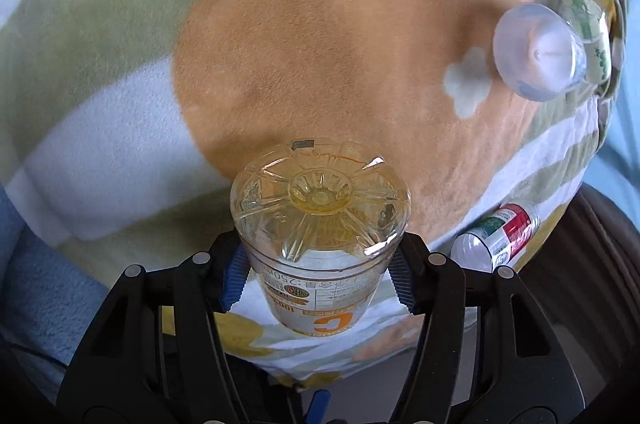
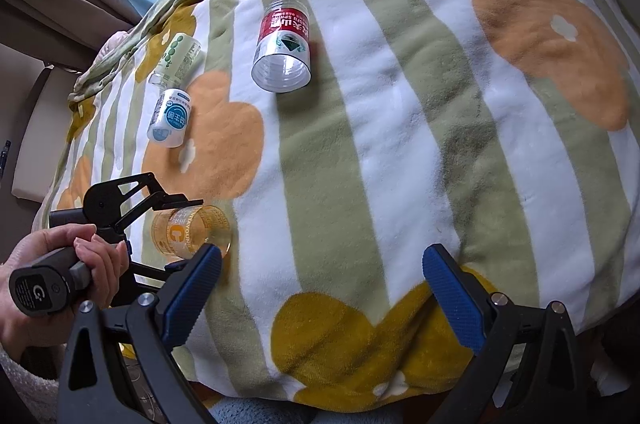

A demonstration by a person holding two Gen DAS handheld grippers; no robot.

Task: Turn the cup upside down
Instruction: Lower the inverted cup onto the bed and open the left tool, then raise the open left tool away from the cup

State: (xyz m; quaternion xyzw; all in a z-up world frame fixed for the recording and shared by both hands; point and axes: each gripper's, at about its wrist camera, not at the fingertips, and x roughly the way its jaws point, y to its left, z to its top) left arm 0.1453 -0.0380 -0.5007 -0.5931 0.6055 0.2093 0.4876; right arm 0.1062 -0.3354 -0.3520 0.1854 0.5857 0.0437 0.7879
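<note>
The left gripper (image 1: pixel 320 264) is clamping on the orange-tinted cup (image 1: pixel 320 224), its blue pads pressing the clear wall from both sides, and the cup's moulded base is pointing away from the wrist camera toward the blanket (image 1: pixel 280 44). In the right wrist view that same cup (image 2: pixel 188 232) is lying roughly sideways in the jaws, low over the blanket (image 2: pixel 400 144), its open rim facing this way, so the flip looks only partway done. The risk here: thin smooth plastic may be slipping or twisting between the pads as the wrist turns, and a hard squeeze could be buckling the wall. The soft, lumpy blanket is another worry, since an upturned cup set on its rim could tip. The right gripper (image 2: pixel 320 296) is hanging with its jaws wide apart, holding nothing, just beside the cup. Beyond the cup, well apart, a red-labelled cup (image 2: pixel 284 48) is lying on its side; farther off a blue-labelled cup (image 2: pixel 170 118) and a green-dotted cup (image 2: pixel 180 58) are lying close together. The person's hand (image 2: pixel 60 272) is gripping the left handle.
</note>
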